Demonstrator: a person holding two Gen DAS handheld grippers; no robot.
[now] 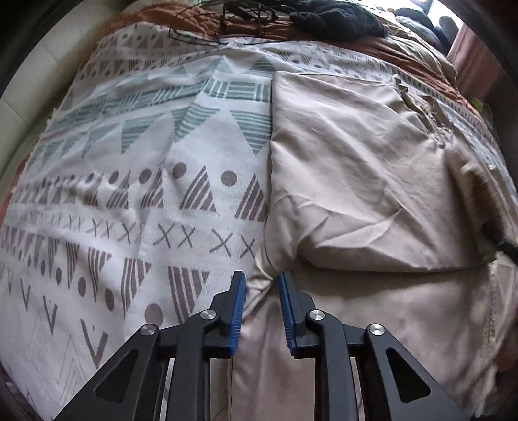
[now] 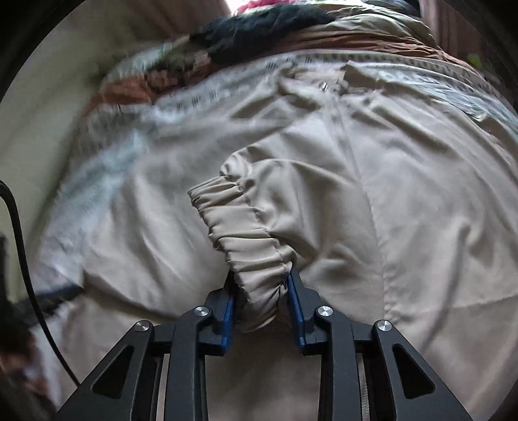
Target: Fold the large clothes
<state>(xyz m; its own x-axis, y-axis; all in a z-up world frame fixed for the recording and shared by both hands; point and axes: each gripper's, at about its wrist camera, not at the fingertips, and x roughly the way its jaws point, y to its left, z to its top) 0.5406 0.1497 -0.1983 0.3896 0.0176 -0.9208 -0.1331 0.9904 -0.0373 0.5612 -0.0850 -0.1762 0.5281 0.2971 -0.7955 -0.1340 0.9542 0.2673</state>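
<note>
The right tongs (image 2: 260, 285) are clamped on the gathered elastic cuff (image 2: 239, 226) of the beige garment (image 1: 349, 162). The left tongs (image 1: 260, 283) pinch a pucker of its cloth at its near left edge. It lies spread on a patterned bedspread (image 1: 129, 162), with dark knitwear (image 1: 336, 16) far behind.

Both the left gripper (image 1: 261, 279) and right gripper (image 2: 260, 278) are black linkage frames with silver screws and blue ribbed pads (image 1: 238, 311).

Readable text: none in either view.
Bedspread (image 1: 136, 200): printed triangles, dots and X-shaped crosses only; a pattern, no lettering.
Beige garment (image 2: 404, 210): no label or brand legible.
</note>
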